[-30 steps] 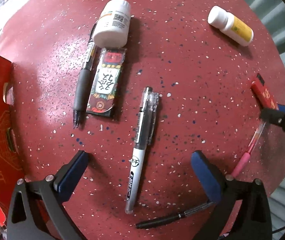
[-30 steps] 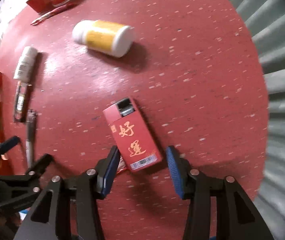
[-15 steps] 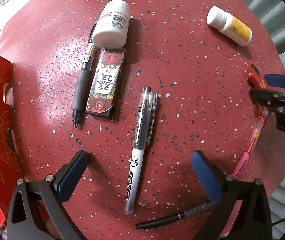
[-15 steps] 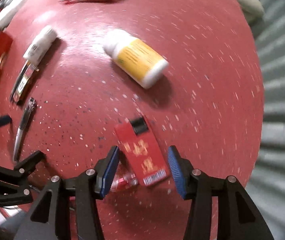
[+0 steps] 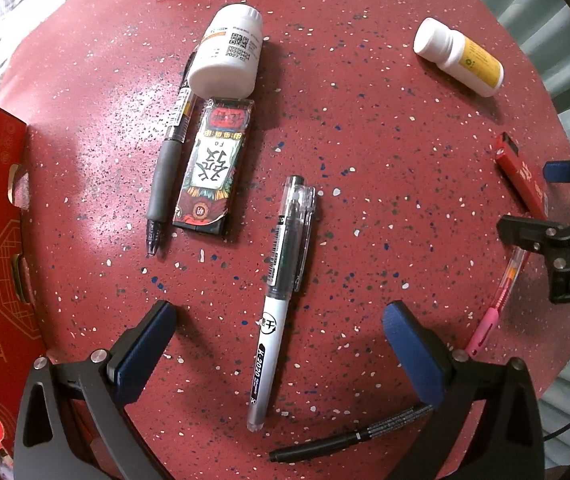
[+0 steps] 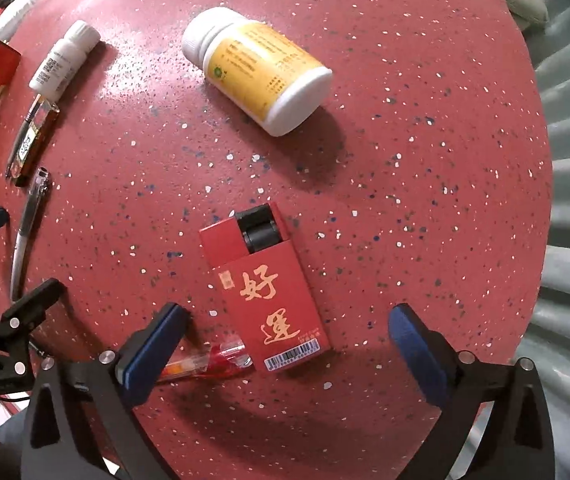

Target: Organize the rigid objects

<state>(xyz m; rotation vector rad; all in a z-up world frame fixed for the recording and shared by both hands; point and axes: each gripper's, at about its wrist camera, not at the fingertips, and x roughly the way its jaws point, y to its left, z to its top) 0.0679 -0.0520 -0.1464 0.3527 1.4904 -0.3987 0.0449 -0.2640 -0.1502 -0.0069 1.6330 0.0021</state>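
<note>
On the speckled red surface [image 6: 405, 160], the red box [image 6: 275, 296] is lying flat between the fingers of the right claw [image 6: 285, 328], whose jaws have just been opening wide and are touching nothing. A red pen [image 6: 209, 360] is poking out beside the box's lower corner. Just beyond, a yellow-labelled bottle [image 6: 261, 68] is resting on its side. The left claw [image 5: 277, 332] is hovering spread apart over a clear black pen [image 5: 281, 280], not touching it.
</note>
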